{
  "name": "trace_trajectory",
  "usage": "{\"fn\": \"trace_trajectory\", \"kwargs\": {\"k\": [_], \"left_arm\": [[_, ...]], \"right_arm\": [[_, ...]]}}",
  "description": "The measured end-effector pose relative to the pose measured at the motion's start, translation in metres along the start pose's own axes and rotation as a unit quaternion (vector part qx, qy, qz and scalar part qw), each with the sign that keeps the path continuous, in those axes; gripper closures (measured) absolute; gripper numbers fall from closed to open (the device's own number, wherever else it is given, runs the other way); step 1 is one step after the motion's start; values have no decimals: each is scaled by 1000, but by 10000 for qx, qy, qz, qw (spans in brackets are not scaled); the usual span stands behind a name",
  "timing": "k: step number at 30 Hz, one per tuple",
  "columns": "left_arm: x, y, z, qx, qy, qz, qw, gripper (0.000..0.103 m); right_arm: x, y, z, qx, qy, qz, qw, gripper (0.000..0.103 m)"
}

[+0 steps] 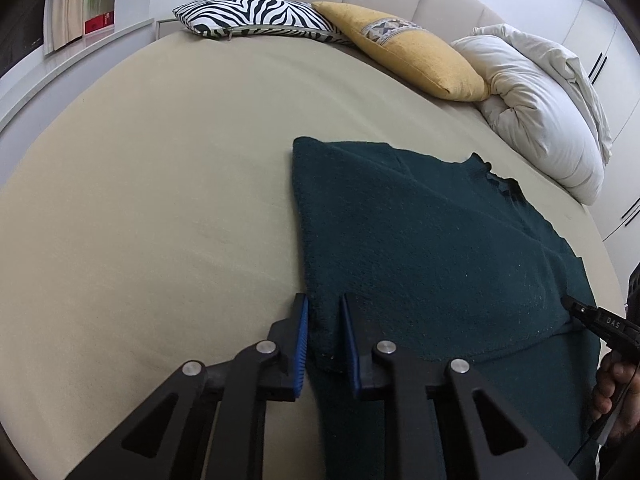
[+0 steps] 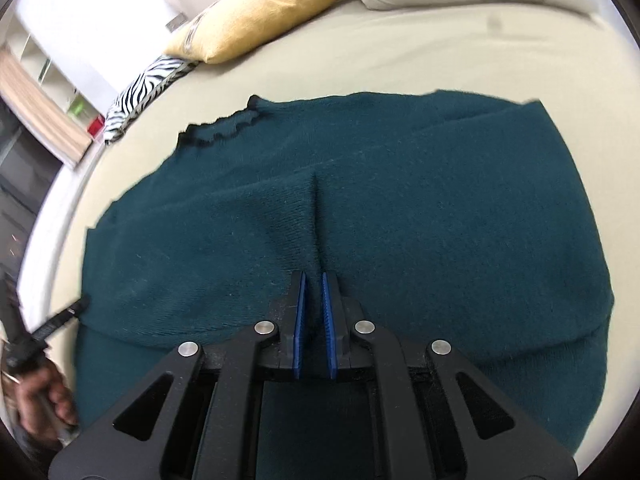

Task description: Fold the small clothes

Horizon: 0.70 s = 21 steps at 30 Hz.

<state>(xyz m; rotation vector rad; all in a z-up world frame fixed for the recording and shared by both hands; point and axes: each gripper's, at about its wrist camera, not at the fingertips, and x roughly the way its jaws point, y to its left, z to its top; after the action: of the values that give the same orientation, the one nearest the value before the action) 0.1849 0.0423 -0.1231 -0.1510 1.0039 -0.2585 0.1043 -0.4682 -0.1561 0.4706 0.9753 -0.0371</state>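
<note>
A dark teal knit sweater (image 1: 420, 248) (image 2: 400, 200) lies spread on the beige bed (image 1: 160, 200), its frilled collar (image 2: 224, 130) toward the pillows. My left gripper (image 1: 323, 300) sits at the sweater's near left edge, and the thick folded edge fills the gap between its blue pads. My right gripper (image 2: 313, 276) is shut on a pinch of the knit near the hem, and a raised crease (image 2: 315, 208) runs away from its jaws. In the left wrist view the right gripper's tip (image 1: 570, 303) rests on the sweater's right side. The left gripper (image 2: 78, 306) shows at the cloth's left edge in the right wrist view.
A zebra-striped pillow (image 1: 256, 16), a yellow cushion (image 1: 408, 48) and a bunched white duvet (image 1: 540, 112) lie along the padded headboard. Wide beige sheet stretches left of the sweater. A person's hands (image 1: 616, 392) (image 2: 44, 400) hold the gripper handles.
</note>
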Motion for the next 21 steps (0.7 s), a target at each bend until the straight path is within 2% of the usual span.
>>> {"fn": "trace_trajectory", "kwargs": {"k": [4, 7, 10, 11, 13, 15, 16, 18, 19, 20, 21], "left_arm": [[-1, -1, 0, -10, 3, 84, 10000, 84], [-1, 0, -2, 0, -24, 51, 10000, 84], [0, 2, -2, -2, -14, -4, 10000, 83], [0, 3, -1, -30, -9, -45, 10000, 83], [-4, 7, -1, -136, 2, -212, 9997, 79], [-14, 11, -5, -293, 27, -335, 9990, 70], [-23, 12, -9, -333, 31, -394, 9987, 65], [-43, 12, -18, -343, -44, -583, 9977, 56], [-56, 12, -25, -335, -109, -706, 9969, 47], [-69, 12, -35, -327, -149, -822, 9960, 41], [-78, 12, -42, -321, -142, -890, 9954, 39]], "right_arm": [[-15, 2, -2, 160, 33, -161, 9997, 93], [-28, -3, -4, 443, -67, 100, 9989, 92], [-18, -2, -7, 254, 39, -128, 9996, 89], [-10, -6, -9, 189, 85, -62, 9998, 89], [-13, -14, -11, 240, -10, 171, 9996, 89], [-29, -23, -13, 595, -3, 345, 9976, 87], [-35, -25, -14, 592, -53, 371, 9975, 81], [-62, -25, -24, 380, -337, 447, 9977, 61], [-75, -25, -29, 331, -462, 521, 9970, 50], [-90, -27, -37, 332, -585, 619, 9958, 49], [-101, -29, -44, 354, -644, 691, 9949, 49]]}}
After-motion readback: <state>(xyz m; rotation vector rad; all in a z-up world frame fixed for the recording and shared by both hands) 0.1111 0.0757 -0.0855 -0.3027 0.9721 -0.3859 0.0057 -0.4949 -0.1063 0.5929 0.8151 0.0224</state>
